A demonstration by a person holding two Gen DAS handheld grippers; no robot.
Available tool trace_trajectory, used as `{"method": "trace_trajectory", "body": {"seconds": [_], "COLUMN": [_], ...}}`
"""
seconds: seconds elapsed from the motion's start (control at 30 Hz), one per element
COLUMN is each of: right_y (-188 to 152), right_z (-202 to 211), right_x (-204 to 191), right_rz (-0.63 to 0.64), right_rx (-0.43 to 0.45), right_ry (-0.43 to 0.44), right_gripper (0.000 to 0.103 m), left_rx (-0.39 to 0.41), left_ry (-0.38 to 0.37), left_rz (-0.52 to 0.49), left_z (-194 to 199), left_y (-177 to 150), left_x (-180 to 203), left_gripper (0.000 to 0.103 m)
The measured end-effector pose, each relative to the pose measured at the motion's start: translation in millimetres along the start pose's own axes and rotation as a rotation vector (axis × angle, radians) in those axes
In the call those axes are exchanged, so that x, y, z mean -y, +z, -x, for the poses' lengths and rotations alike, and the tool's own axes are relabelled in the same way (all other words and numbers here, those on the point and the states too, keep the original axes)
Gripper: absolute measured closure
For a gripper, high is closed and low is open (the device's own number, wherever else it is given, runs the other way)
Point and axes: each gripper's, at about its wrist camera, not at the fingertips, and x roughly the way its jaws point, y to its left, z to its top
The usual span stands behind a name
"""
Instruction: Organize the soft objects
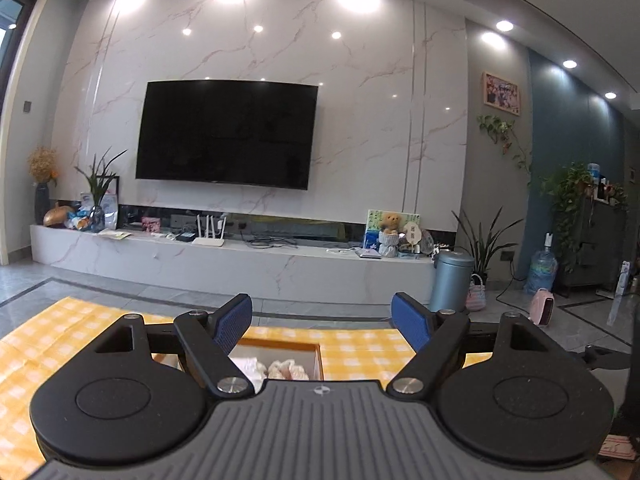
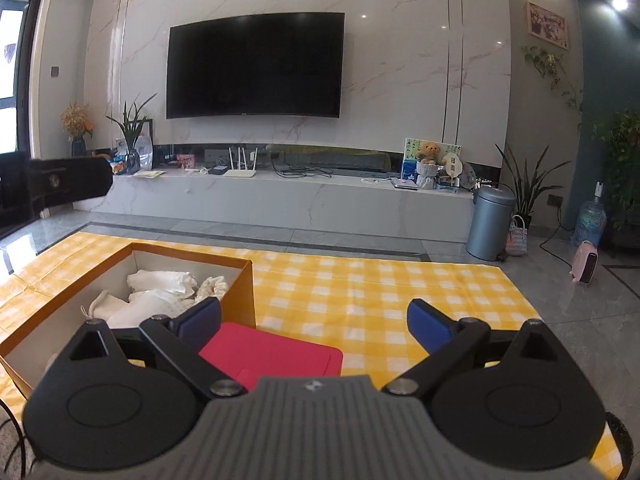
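The soft cloths [image 2: 160, 292] lie bunched up inside the open cardboard box [image 2: 244, 280] on the yellow checked cloth [image 2: 360, 292] that covers the desk, so the tidying looks nearly done. They are white, crumpled and puffy. A flat red lid [image 2: 280, 356] lies just beside the box. The left gripper [image 1: 322, 322] and right gripper [image 2: 314, 322] are both wide open and hold nothing.

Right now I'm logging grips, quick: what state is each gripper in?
Left gripper: open, holding nothing.
Right gripper: open, holding nothing.
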Motion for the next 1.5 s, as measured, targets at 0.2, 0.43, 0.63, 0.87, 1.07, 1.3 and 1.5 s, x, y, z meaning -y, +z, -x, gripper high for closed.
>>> {"method": "trace_trajectory", "body": {"seconds": [0.2,0.43,0.63,0.87,1.07,1.3,1.5], "right_y": [-15,-29,-36,-49,-51,-50,-50], "right_z": [-2,-9,-13,-18,-19,-19,-22], "right_x": [0,-3,-2,3,2,2,4], "right_rz": [0.008,0.012,0.047,0.065,0.098,0.095,0.096], "right_rx": [0.029,0.047,0.059,0.033,0.031,0.021,0.008], "right_ry": [0.055,0.05,0.031,0.023,-0.002,0.01,0.024], "right_gripper": [0.006,0.006,0.006,0.006,0.007,0.007,0.007], "left_rx": [-0.049,-0.037,-0.063,-0.094,-0.095,-0.126,-0.145], "left_ry": [0.063,0.066,0.056,0.057,0.072,0.051,0.049], "left_rz": [-0.07,-0.083,-0.056,-0.06,-0.074,-0.045,-0.038], "left_z": [-5,-10,-13,-17,-16,-17,-17], "left_y": [-27,-47,-54,-61,-64,-63,-65], "left_x": [16,26,23,28,28,26,27], "left_gripper": [0.012,0.016,0.015,0.015,0.015,0.015,0.015]}}
